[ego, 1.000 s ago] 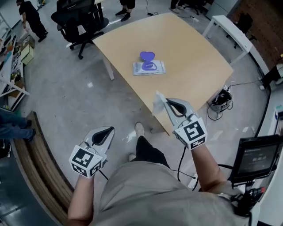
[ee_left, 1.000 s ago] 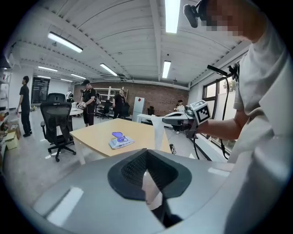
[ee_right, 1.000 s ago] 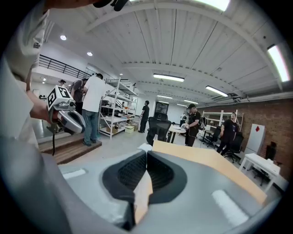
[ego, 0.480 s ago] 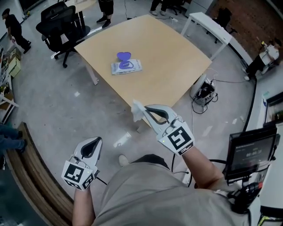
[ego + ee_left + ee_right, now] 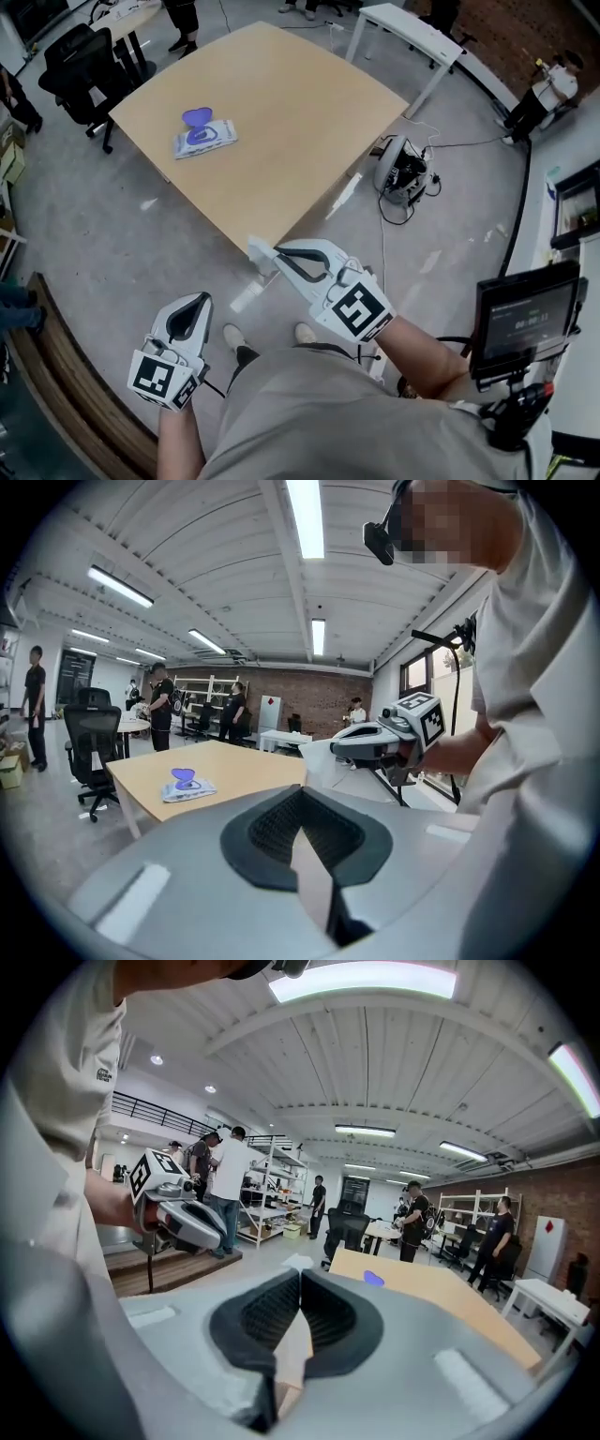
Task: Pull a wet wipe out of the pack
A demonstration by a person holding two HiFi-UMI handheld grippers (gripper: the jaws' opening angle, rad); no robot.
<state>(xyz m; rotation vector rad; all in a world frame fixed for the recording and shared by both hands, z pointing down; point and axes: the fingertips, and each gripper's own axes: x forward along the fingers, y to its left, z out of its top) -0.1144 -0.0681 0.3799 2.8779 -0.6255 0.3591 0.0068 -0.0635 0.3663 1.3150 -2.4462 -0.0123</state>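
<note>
The wet wipe pack (image 5: 204, 137) lies on the wooden table (image 5: 281, 112), its purple lid (image 5: 195, 117) flipped open. It is also in the left gripper view as the pack (image 5: 187, 787). My right gripper (image 5: 272, 258) is shut on a white wipe (image 5: 259, 251), held off the table's near corner, far from the pack. The wipe's tip (image 5: 298, 1262) pokes out past the shut jaws. My left gripper (image 5: 192, 314) hangs low at the left over the floor, shut with nothing in it. Each gripper shows in the other's view: the right one (image 5: 375, 744), the left one (image 5: 183, 1221).
Black office chairs (image 5: 80, 70) stand left of the table, a white bench (image 5: 412, 33) behind it. Cables and a device (image 5: 401, 173) lie on the floor at the right. A monitor (image 5: 520, 319) stands at my right. Several people stand in the room's background (image 5: 412, 1213).
The table and pack have slid up and left in the head view as I backed away. The right gripper keeps the wipe; both grippers stay shut.
</note>
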